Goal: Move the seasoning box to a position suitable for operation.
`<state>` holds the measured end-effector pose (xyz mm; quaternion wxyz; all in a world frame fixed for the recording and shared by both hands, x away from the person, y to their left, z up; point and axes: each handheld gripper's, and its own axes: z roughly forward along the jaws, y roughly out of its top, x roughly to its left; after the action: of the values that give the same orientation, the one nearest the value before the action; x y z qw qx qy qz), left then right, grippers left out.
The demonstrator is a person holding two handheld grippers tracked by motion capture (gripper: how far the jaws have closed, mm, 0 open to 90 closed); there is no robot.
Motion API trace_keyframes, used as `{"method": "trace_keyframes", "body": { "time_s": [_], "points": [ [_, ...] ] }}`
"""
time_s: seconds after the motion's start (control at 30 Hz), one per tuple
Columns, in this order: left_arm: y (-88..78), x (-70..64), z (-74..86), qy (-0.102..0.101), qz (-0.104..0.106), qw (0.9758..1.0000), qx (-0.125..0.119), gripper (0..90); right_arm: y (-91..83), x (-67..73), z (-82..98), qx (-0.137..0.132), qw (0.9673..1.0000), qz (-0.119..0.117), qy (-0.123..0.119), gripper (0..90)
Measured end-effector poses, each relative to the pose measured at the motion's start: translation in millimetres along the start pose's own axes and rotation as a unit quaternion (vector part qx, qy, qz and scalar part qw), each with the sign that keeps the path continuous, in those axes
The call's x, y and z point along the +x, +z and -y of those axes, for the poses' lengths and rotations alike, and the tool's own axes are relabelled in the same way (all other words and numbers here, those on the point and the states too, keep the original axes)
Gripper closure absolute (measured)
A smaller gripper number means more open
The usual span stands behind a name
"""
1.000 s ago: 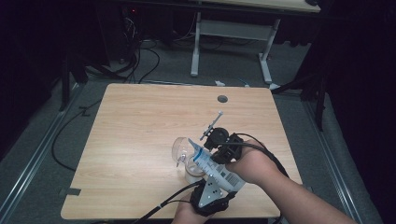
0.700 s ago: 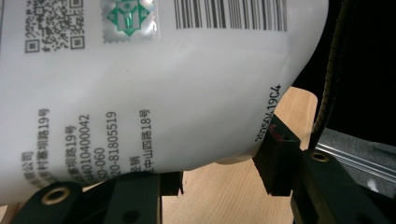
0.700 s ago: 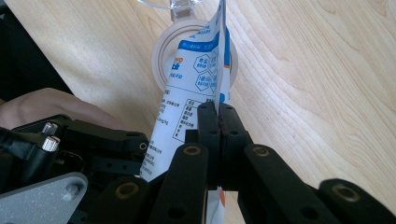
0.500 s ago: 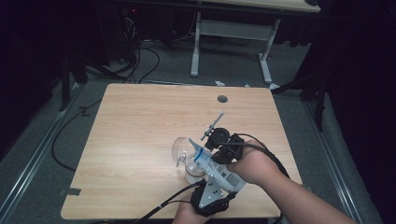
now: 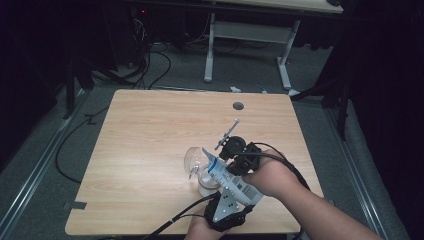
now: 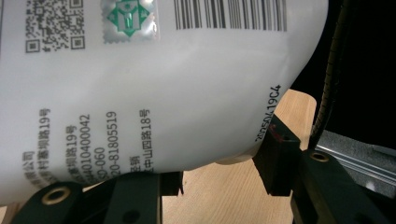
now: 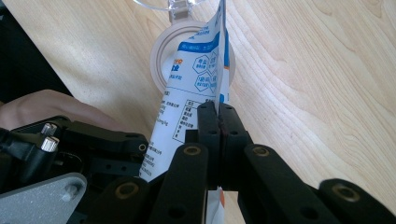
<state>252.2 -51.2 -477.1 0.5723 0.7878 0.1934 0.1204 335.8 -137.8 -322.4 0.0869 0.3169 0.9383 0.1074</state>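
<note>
Left gripper [image 5: 227, 192]: half-closed around white pouch [image 5: 232, 180], steadying it | Right gripper [image 7: 218, 122]: pinched shut on pouch's edge, aiming it | Pouch: above open jar [image 7: 163, 46], near table [image 5: 150, 125] edge

We see bare table [image 5: 150, 130] to the left and far side, open for a pass. Near the front edge, the pouch [image 5: 227, 175], the cup [image 5: 206, 186], its clear lid [image 5: 192, 159] and both grippers crowd together, blocking the way.
</note>
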Motion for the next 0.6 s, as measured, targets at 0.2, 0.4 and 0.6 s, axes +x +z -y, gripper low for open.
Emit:
{"method": "trace_keyframes", "body": {
  "time_s": [0.2, 0.4, 0.6],
  "points": [
    [-0.6, 0.5, -0.6, 0.001, -0.001, 1.0, -0.002, 58.1, -0.7, 0.2, -1.1, -0.001, 1.0, 0.0, 0.0, 90.0],
    [-0.9, 0.4, -1.2, 0.001, -0.001, 1.0, -0.003, 58.2, -1.3, 0.1, -1.1, -0.004, 1.0, -0.002, 0.0, 90.0],
    [-1.0, 0.4, -1.1, 0.001, -0.002, 1.0, -0.004, 58.3, -1.7, -0.1, -1.5, -0.003, 1.0, -0.004, -0.003, 90.0]
  ]
}}
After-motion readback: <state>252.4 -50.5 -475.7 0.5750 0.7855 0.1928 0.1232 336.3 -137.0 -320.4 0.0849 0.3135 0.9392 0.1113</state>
